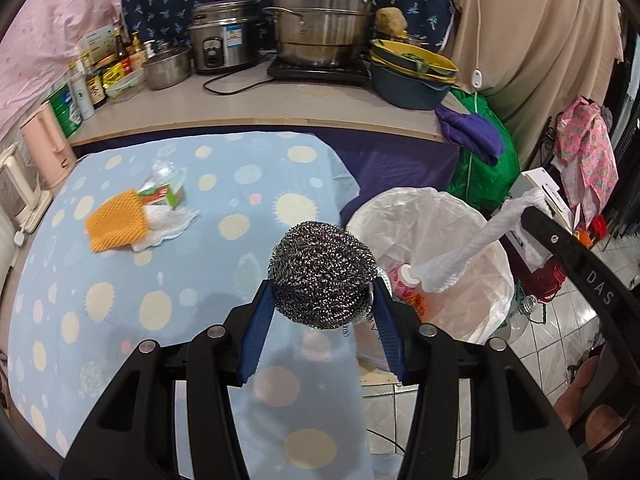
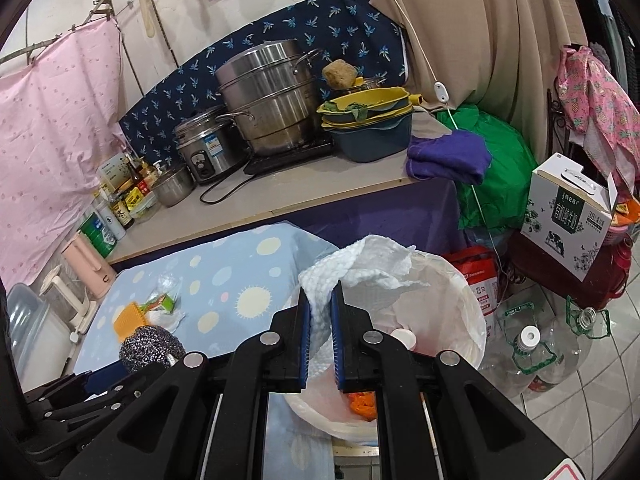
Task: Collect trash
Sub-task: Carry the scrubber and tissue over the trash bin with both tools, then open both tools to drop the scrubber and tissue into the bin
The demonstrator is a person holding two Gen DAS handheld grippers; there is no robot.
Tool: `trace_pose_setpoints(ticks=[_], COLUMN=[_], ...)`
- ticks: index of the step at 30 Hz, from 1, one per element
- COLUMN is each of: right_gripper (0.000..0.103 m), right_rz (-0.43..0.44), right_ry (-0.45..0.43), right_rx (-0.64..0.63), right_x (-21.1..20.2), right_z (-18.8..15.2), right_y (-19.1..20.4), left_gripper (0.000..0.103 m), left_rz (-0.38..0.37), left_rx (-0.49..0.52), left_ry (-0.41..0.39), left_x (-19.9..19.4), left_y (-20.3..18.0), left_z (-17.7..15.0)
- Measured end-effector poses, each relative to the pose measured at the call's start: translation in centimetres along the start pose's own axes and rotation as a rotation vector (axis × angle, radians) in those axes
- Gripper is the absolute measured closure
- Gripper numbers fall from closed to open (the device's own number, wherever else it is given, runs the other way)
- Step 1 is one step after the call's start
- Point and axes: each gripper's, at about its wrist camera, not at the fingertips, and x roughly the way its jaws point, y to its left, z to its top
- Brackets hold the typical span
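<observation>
Two claws are at work over the edge of a bench covered with a pale blue cloth printed with cream suns and dots. Between its blue pads, the left claw pinches a round, silvery steel-wool scouring ball, held above the cloth's edge, just beside the bin. The right claw is pressed together on a crumpled white paper towel, which hangs over the rim of a round bin lined with a translucent white plastic bag. Inside the bin lie a pink bottle with a white cap and some orange scraps. More trash sits farther back on the cloth: an orange mesh sponge, touching a crumpled white tissue, with a green-and-red wrapper and clear crinkled plastic just behind them. Beyond the cloth, a grey counter carries a tall stainless steel steamer pot and a steel rice cooker.
</observation>
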Motion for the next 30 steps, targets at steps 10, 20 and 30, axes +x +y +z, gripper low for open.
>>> trace_pose_setpoints(ticks=[10,20,30], right_gripper=[0.094,0.094,0.094], right_rz=[-0.03,-0.049,-0.059], right_ry=[0.04,0.055,0.075], right_rx=[0.033,0.056,0.062], right_x=[1.8,2.7,4.0], right_z=[-0.9,-0.8,-0.8], right_y=[-2.4,-4.1,-4.9], left_gripper=[0.056,0.056,0.056], left_rz=[-0.018,-0.021,-0.023], left_rx=[0.068,0.1,0.113], left_ry=[0.026,0.048,0.067], left_x=[2.6,4.7,6.4], left_y=[-4.1,-6.3,-7.4], left_z=[0.5,1.1,1.6])
